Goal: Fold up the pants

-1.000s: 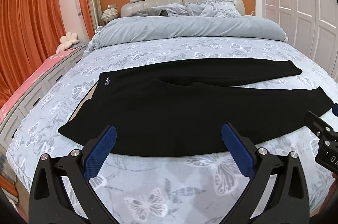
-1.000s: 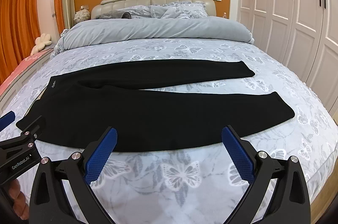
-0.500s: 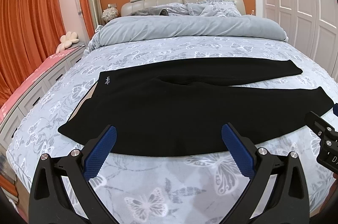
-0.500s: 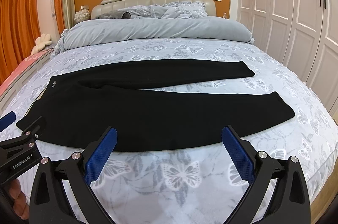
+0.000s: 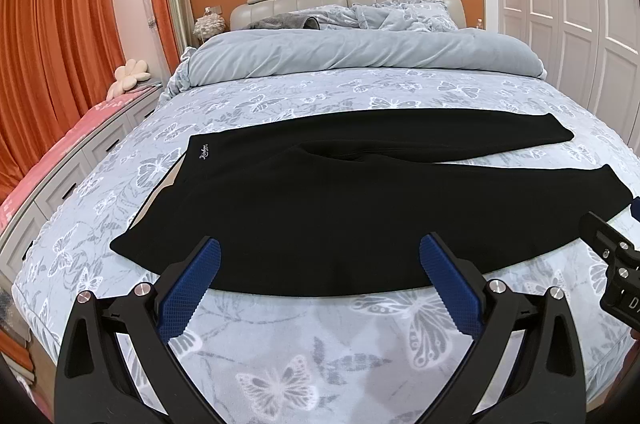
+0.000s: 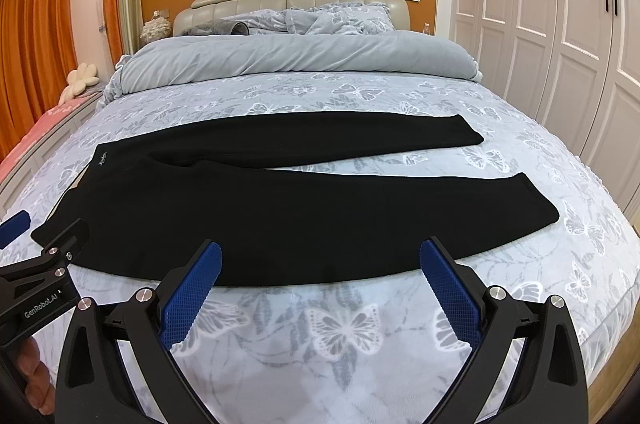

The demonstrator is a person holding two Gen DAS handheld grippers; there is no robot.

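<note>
The black pants [image 5: 360, 200] are lying flat across the bed [image 5: 280, 364], waistband towards its left edge, legs reaching towards the right edge. The left gripper [image 5: 320, 274] is hovering with fingers spread wide, gripping nothing, over the near edge. The right gripper [image 6: 320, 274] is hovering likewise, wide apart and empty.
</note>
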